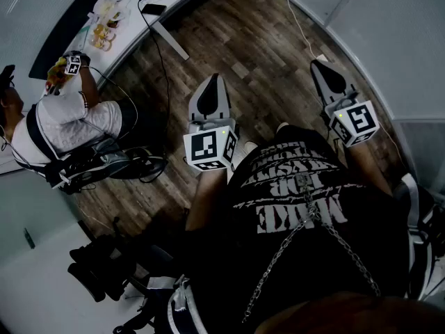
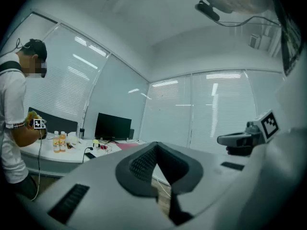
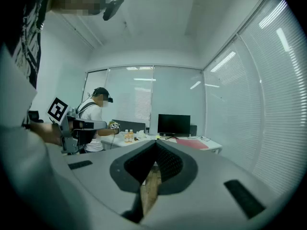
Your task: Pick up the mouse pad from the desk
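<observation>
A reddish mouse pad (image 3: 193, 143) lies on the white desk (image 3: 211, 145) across the room, in front of a black monitor (image 3: 173, 124). In the left gripper view the mouse pad (image 2: 125, 146) shows as a pink patch on the desk's right part. My left gripper (image 1: 211, 82) and right gripper (image 1: 321, 65) are held out over the wooden floor, far from the desk. Both are shut with nothing between the jaws. From its own camera the left gripper (image 2: 156, 145) points level toward the desk, and the right gripper (image 3: 155, 143) does too.
Another person (image 1: 66, 120) in a white shirt stands at the desk's left end with a marker-cube gripper. Bottles (image 2: 59, 142), a phone (image 1: 153, 9) and cables sit on the desk. Blinds cover the windows. A black chair base (image 1: 104, 266) stands at the lower left.
</observation>
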